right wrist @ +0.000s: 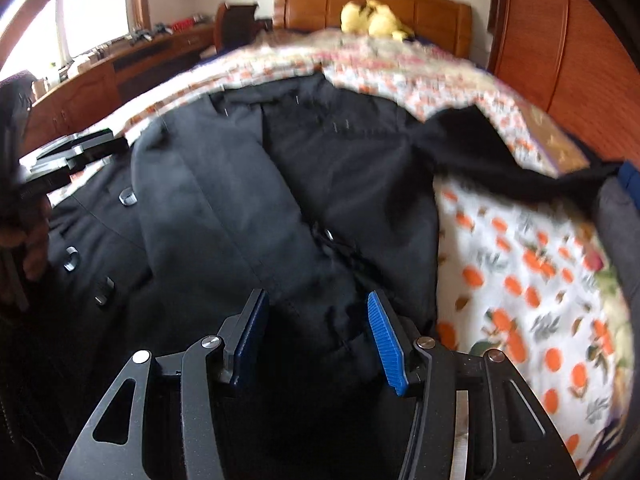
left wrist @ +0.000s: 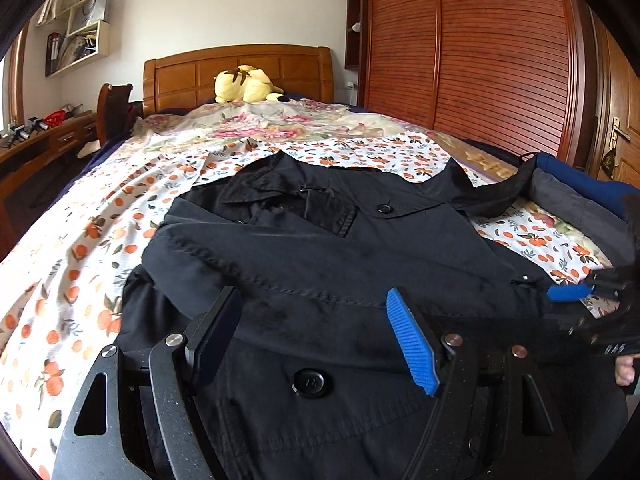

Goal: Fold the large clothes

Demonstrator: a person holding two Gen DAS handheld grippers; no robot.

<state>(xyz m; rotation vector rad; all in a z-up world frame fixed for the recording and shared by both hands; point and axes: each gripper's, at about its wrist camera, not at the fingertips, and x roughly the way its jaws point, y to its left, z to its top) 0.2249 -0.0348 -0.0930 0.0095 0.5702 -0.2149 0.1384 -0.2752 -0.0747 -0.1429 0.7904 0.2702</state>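
A black buttoned coat (left wrist: 304, 248) lies spread on the bed with its collar toward the headboard. One sleeve (left wrist: 492, 196) stretches out to the right. My left gripper (left wrist: 312, 294) hovers open over the coat's lower front, nothing between its pads. In the right wrist view the coat (right wrist: 248, 184) fills the middle. My right gripper (right wrist: 316, 296) stands open just above its cloth, the pads pressing on nothing. The right gripper (left wrist: 572, 292) also shows at the right edge of the left wrist view. The left gripper (right wrist: 76, 156) and a hand (right wrist: 36, 240) appear at the left of the right wrist view.
The bedspread (left wrist: 92, 248) is white with an orange fruit print. A stack of blue and grey clothes (left wrist: 580, 192) sits at the bed's right edge. A yellow plush toy (left wrist: 244, 84) leans on the wooden headboard (left wrist: 180, 76). A wardrobe (left wrist: 480, 60) stands right, a desk (left wrist: 48, 144) left.
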